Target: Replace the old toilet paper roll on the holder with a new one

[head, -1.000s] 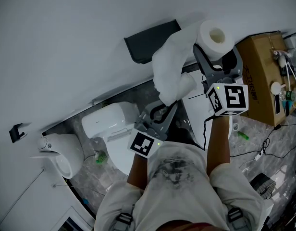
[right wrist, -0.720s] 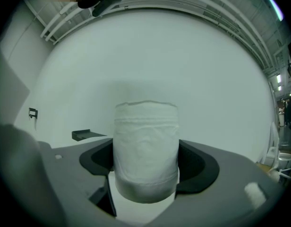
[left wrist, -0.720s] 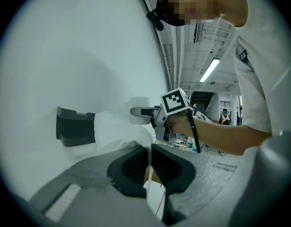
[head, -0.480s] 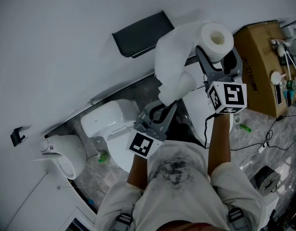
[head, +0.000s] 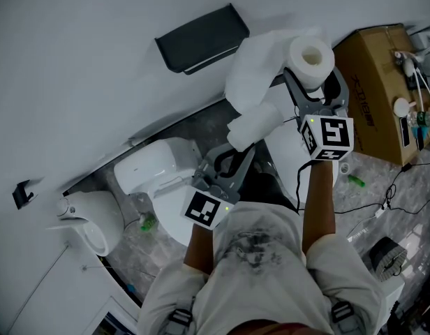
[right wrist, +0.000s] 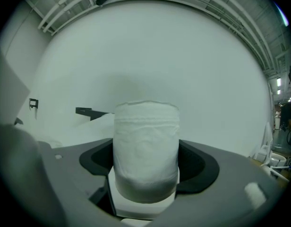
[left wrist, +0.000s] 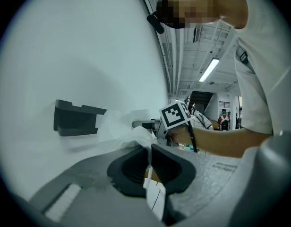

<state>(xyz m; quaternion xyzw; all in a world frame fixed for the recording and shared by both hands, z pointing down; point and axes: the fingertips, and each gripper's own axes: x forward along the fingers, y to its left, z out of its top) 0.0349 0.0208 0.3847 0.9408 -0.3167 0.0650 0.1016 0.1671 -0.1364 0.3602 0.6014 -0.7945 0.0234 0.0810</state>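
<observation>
The holder [head: 201,37] on the wall looks bare, so I judge the old roll is already off. What is left is getting a roll onto it. The right gripper [head: 314,82] has its jaws clamped wide on the sides of a plump roll [head: 311,58], held on end near the holder but not on it. I can only guess from its fullness that this is the new one. A loose tail of paper [head: 253,89] billows from it down to the left gripper [head: 232,155], whose jaws are clenched on the sheet's end. From above you also take in the toilet [head: 156,173] below and a box [head: 372,96] off to the right. Only the left gripper view shows the thin sheet nipped between its jaws. The right gripper view shows the roll's flanks pressed on both sides, with the holder small behind it.
</observation>
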